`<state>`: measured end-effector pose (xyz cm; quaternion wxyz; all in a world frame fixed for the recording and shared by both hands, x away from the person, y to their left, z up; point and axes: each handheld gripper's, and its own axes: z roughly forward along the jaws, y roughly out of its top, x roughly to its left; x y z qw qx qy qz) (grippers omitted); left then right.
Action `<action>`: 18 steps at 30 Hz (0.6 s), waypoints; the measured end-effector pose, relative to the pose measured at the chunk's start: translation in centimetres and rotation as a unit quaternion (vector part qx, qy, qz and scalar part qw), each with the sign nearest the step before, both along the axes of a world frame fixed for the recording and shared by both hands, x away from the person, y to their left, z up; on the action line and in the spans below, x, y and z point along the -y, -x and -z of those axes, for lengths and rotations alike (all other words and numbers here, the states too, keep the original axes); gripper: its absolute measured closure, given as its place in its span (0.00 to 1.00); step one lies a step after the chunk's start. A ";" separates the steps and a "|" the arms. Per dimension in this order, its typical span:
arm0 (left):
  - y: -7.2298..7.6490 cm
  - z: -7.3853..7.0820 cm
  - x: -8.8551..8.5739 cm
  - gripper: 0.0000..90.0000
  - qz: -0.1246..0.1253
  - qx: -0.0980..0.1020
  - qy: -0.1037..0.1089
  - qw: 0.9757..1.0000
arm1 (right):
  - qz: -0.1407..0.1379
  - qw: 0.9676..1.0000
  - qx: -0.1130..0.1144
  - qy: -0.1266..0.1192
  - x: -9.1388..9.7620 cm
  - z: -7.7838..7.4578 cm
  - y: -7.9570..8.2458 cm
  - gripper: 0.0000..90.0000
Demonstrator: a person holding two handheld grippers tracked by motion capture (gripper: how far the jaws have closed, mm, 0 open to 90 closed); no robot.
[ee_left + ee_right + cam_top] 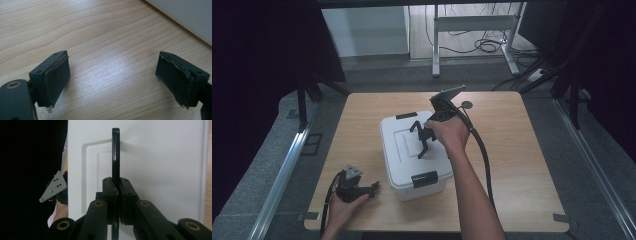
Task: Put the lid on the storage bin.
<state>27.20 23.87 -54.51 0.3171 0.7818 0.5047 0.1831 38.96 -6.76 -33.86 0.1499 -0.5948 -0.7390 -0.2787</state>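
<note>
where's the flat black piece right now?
The flat black piece is clamped edge-on in the right gripper, over the middle of the white box's lid. In the high view that is mid-table, with the left gripper resting near the box's front-left corner.

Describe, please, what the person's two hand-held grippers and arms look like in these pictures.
Both grippers are black. The left gripper has two blocky jaws faced with dark, frayed-edged pads; a grey three-cornered plate sits on its top. The right gripper has black linkage arms with brass-coloured pivot rings; a thick black cable trails from it. Both forearms are bare, no sleeves visible.
</note>
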 end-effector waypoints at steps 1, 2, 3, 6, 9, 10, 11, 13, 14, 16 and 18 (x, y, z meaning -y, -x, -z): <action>0.0 0.0 0.0 0.13 0.000 0.000 0.000 1.000 | 0.001 1.000 0.000 -0.001 0.0 0.2 -0.1 0.94; 0.0 0.0 0.0 0.13 0.000 0.000 0.000 1.000 | 0.002 1.000 -0.001 -0.001 -0.1 0.3 -0.1 0.94; 0.0 0.0 0.0 0.13 0.000 0.000 0.000 1.000 | 0.001 1.000 -0.002 -0.001 -0.1 0.4 -0.2 0.94; 0.0 0.0 0.0 0.13 0.001 0.000 0.000 1.000 | -0.001 1.000 -0.005 -0.003 -0.3 0.9 -0.4 0.94; 0.0 0.0 0.0 0.13 0.001 -0.001 0.000 1.000 | 0.000 1.000 -0.008 -0.007 -0.6 1.4 -0.5 0.94; 0.0 0.0 0.0 0.13 0.001 -0.002 0.000 1.000 | 0.000 1.000 -0.008 -0.007 -0.6 1.6 -0.6 0.94; 0.0 0.0 0.0 0.13 0.001 -0.002 0.000 1.000 | 0.001 1.000 -0.009 -0.009 -0.6 1.7 -0.6 0.94; 0.0 0.0 0.0 0.13 0.002 -0.002 0.000 1.000 | 0.003 1.000 -0.011 -0.013 -0.5 2.0 -0.7 0.94; 0.0 0.0 0.0 0.13 0.002 -0.002 -0.001 1.000 | 0.003 1.000 -0.013 -0.013 -0.5 2.1 -0.7 0.94; 0.0 0.0 0.0 0.13 0.002 -0.002 -0.001 1.000 | 0.004 1.000 -0.011 -0.018 -0.3 2.4 -0.8 0.94; 0.0 0.0 0.0 0.13 0.002 -0.002 -0.001 1.000 | 0.003 1.000 -0.008 -0.026 -0.2 2.6 -0.8 0.93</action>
